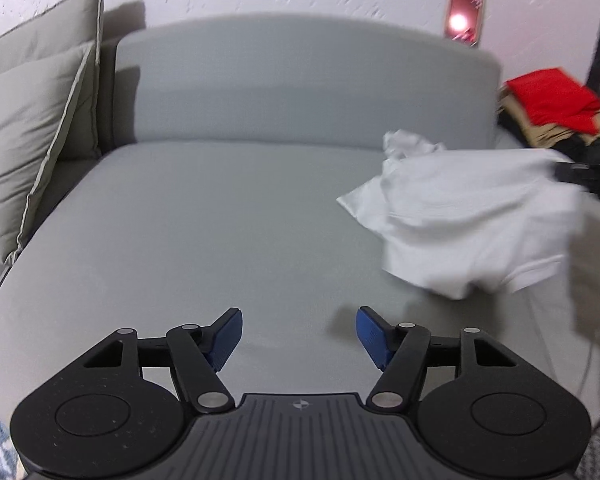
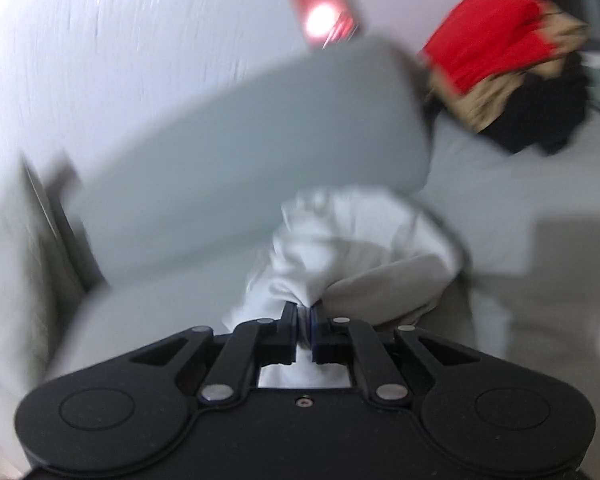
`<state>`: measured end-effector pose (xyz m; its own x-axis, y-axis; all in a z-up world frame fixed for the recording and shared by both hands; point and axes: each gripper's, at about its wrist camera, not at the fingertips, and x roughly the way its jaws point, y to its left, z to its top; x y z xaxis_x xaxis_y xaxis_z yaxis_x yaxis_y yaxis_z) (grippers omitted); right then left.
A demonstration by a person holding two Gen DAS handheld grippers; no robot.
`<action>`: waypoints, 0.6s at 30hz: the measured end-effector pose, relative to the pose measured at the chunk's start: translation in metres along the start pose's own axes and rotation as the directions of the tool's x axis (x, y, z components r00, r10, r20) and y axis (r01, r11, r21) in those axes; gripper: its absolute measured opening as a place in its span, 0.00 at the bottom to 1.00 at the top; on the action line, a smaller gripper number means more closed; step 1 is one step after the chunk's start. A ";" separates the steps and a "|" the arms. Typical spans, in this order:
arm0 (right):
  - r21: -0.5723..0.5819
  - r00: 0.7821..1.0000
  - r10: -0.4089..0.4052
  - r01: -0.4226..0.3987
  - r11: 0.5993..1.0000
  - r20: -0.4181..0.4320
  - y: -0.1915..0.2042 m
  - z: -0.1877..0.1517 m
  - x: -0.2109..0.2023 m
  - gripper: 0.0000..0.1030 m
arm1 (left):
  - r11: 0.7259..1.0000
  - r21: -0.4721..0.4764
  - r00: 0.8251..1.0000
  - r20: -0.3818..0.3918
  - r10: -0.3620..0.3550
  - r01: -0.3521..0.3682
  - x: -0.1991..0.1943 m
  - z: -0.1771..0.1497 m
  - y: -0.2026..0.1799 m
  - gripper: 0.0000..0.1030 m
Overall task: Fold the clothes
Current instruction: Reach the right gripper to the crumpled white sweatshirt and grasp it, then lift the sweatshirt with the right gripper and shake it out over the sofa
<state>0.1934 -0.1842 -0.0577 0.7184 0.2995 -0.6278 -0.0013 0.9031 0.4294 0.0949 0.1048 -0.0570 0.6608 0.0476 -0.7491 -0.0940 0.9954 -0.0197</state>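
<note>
- The right gripper (image 2: 305, 312) is clamped on a bunched fold of the white shirt (image 1: 472, 216), with cloth pinched tight between its jaws.
- The left gripper (image 1: 299, 336) is spread wide and holds nothing, hovering over the bare grey sofa seat (image 1: 204, 216).
- The shirt lies crumpled on the right part of the seat, partly lifted by the right gripper; a stack of clothes with a red garment (image 1: 552, 96) on top sits behind it in the corner.
- The step looks like pulling the shirt out onto the open seat to lay it flat.
- To do it well, drag low and steady toward the middle, then have the left gripper take a hem or shoulder edge, not a bunch, so both can stretch the cloth smooth before any fold.
</note>
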 end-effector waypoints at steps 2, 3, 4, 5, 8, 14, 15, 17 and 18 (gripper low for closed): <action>0.092 0.999 0.012 -0.015 0.996 0.035 -0.025 0.004 -0.054 0.06 | 0.999 0.019 1.000 0.013 -0.026 0.026 -0.014 -0.006 -0.003 0.61; 0.138 0.998 0.016 -0.024 0.990 0.053 -0.038 0.006 -0.081 0.06 | 0.999 0.029 0.999 0.020 -0.039 0.038 -0.021 -0.009 -0.005 0.61; 0.175 0.998 0.003 -0.014 0.984 0.065 -0.052 0.005 -0.105 0.06 | 0.997 0.036 0.998 0.016 -0.064 0.063 -0.025 -0.013 -0.007 0.61; 0.190 0.997 -0.049 0.037 0.981 0.059 -0.067 -0.003 -0.121 0.06 | 0.995 0.042 0.996 0.006 -0.090 0.089 -0.028 -0.017 -0.011 0.61; 0.124 0.976 -0.216 0.218 0.968 -0.034 -0.102 -0.025 -0.136 0.19 | 0.987 0.076 0.989 -0.030 -0.142 0.144 -0.031 -0.032 -0.027 0.61; -0.008 0.991 -0.113 0.113 0.994 -0.069 -0.076 -0.052 -0.143 0.56 | 0.958 0.191 0.977 -0.024 -0.213 0.214 -0.052 -0.058 -0.060 0.62; -0.030 0.992 -0.097 0.095 0.995 -0.077 -0.072 -0.057 -0.144 0.56 | 0.951 0.195 0.970 -0.014 -0.241 0.239 -0.058 -0.060 -0.060 0.62; -0.073 0.994 -0.064 0.057 0.996 -0.092 -0.063 -0.066 -0.147 0.56 | 0.948 0.196 0.966 0.012 -0.258 0.251 -0.065 -0.062 -0.061 0.62; -0.094 0.994 -0.048 0.038 0.995 -0.100 -0.058 -0.070 -0.148 0.56 | 0.949 0.197 0.966 0.026 -0.258 0.248 -0.068 -0.061 -0.061 0.62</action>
<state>0.0385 -0.2596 -0.0357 0.6442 0.2856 -0.7095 -0.0391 0.9388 0.3423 0.0102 0.0354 -0.0458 0.6815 -0.2085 -0.7015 0.2214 0.9724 -0.0739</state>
